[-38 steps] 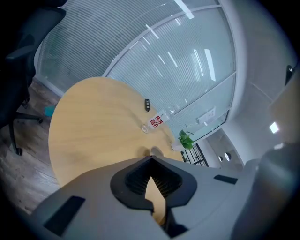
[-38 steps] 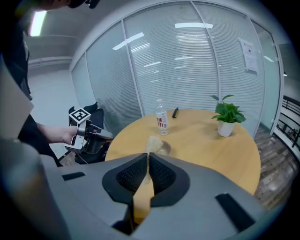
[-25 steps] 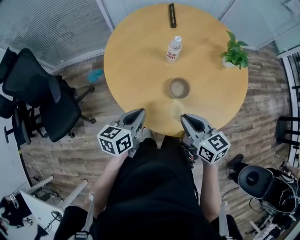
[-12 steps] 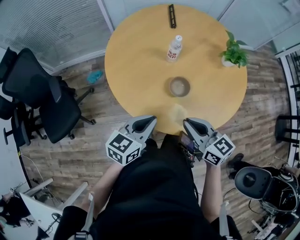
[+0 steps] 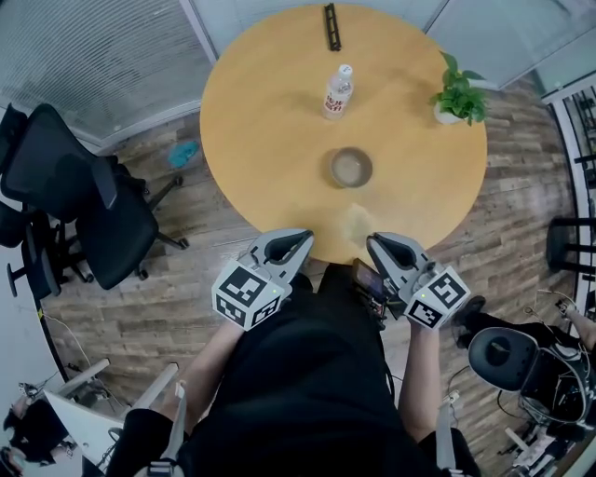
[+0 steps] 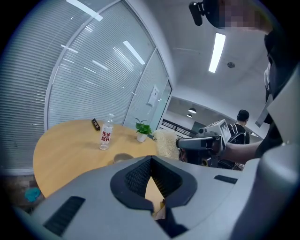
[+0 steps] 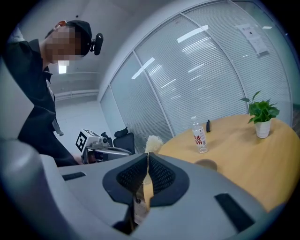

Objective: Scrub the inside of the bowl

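Note:
A small brown bowl (image 5: 351,168) stands upright near the middle of the round wooden table (image 5: 261,121). A pale, fuzzy scrubber (image 5: 357,224) lies on the table near its front edge, between the bowl and me. My left gripper (image 5: 298,242) and right gripper (image 5: 376,243) hover at that edge, either side of the scrubber and apart from it. Both are shut and hold nothing. The left gripper view shows the bowl (image 6: 123,158), the scrubber (image 6: 165,144) and the right gripper (image 6: 199,143). In the right gripper view the scrubber (image 7: 152,142) shows just past the jaws and the bowl (image 7: 206,164) further right.
Beyond the bowl stands a plastic water bottle (image 5: 337,91), with a potted plant (image 5: 456,93) at the table's right rim and a flat black object (image 5: 330,26) at its far edge. A black office chair (image 5: 84,200) is on the floor at left, another seat (image 5: 510,359) at lower right.
My left gripper has rolled and shifted right along the table's front edge. The right gripper has barely moved. Both stay shut and empty.

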{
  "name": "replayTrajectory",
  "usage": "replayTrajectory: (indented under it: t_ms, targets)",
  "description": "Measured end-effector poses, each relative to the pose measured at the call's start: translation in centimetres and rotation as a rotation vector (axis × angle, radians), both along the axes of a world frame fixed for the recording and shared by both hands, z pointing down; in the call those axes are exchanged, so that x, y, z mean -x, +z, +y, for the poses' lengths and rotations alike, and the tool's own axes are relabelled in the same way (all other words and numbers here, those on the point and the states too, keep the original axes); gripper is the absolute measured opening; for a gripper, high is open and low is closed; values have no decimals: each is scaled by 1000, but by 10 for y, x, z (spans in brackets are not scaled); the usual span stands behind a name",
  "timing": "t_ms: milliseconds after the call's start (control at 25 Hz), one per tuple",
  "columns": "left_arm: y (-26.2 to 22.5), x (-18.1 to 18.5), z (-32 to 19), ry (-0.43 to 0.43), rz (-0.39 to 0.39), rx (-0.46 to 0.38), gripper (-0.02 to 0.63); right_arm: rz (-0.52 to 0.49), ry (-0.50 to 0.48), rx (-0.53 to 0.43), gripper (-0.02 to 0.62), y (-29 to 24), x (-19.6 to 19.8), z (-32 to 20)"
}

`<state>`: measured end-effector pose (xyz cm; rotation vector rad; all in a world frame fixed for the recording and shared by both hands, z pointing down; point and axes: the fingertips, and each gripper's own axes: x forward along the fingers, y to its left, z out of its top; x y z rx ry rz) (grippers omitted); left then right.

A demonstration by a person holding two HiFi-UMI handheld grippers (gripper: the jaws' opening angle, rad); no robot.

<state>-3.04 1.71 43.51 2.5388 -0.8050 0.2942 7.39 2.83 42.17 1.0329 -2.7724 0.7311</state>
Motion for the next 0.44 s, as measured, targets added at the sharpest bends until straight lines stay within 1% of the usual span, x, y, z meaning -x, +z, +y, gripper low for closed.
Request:
replayTrajectory:
  t_ms: [440]
  targets:
    - [2, -8, -1, 13, -4, 9, 12, -3, -20, -10, 23, -6, -2, -1]
